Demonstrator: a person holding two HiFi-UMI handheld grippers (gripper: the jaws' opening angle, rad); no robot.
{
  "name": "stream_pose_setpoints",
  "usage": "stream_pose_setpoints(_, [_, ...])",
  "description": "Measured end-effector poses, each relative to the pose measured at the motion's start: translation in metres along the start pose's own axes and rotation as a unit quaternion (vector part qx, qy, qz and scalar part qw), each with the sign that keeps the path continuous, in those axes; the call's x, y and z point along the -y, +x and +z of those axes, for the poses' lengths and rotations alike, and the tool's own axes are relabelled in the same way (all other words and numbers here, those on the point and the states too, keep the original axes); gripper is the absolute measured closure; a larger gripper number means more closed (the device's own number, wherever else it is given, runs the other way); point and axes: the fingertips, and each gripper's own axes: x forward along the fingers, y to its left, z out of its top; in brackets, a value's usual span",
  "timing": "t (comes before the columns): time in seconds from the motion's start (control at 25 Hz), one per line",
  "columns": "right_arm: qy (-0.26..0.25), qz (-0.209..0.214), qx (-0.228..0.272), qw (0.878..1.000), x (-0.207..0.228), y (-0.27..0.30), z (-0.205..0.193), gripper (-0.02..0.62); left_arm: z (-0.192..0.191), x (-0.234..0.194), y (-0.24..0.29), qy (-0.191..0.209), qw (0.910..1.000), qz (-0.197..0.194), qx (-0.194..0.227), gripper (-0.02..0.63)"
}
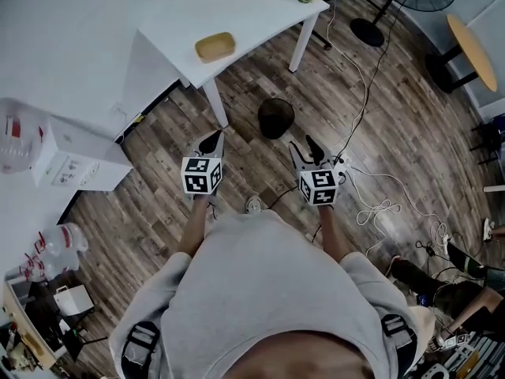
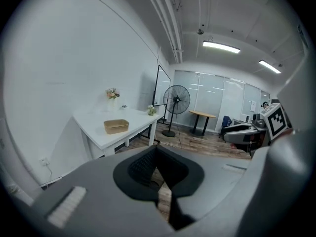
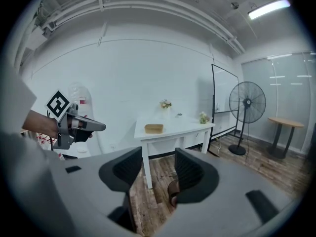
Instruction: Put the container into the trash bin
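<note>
Facing the white table (image 1: 260, 14), both grippers hang short of it, touching nothing. The left gripper (image 1: 211, 142) has its jaws pressed together and empty; the right gripper (image 1: 304, 150) has its jaws spread wide and empty. The tan container (image 1: 215, 46) sits on the table near its front edge, and the black trash bin (image 1: 275, 118) stands just beside the table's leg.

Both forearms (image 1: 193, 231) reach forward side by side, tipped slightly down; left hand-held gripper (image 1: 211, 140) (image 2: 157, 154) has jaws together with nothing between, right hand-held gripper (image 1: 302, 144) (image 3: 158, 169) has jaws wide apart and empty.
</note>
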Motion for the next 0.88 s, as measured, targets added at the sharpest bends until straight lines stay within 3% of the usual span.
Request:
stream_pose_setpoints(0.36, [-0.003, 0.002, -0.008, 1.000, 0.003, 0.037, 0.009, 0.388, 0.014, -0.025, 0.029, 0.002, 1.0000, -0.006, -0.001, 0.595])
stream_pose_setpoints(0.88, [0.004, 0.004, -0.010, 1.000, -0.002, 0.048, 0.008, 0.388, 0.013, -0.037, 0.036, 0.002, 0.9999, -0.008, -0.007, 0.595])
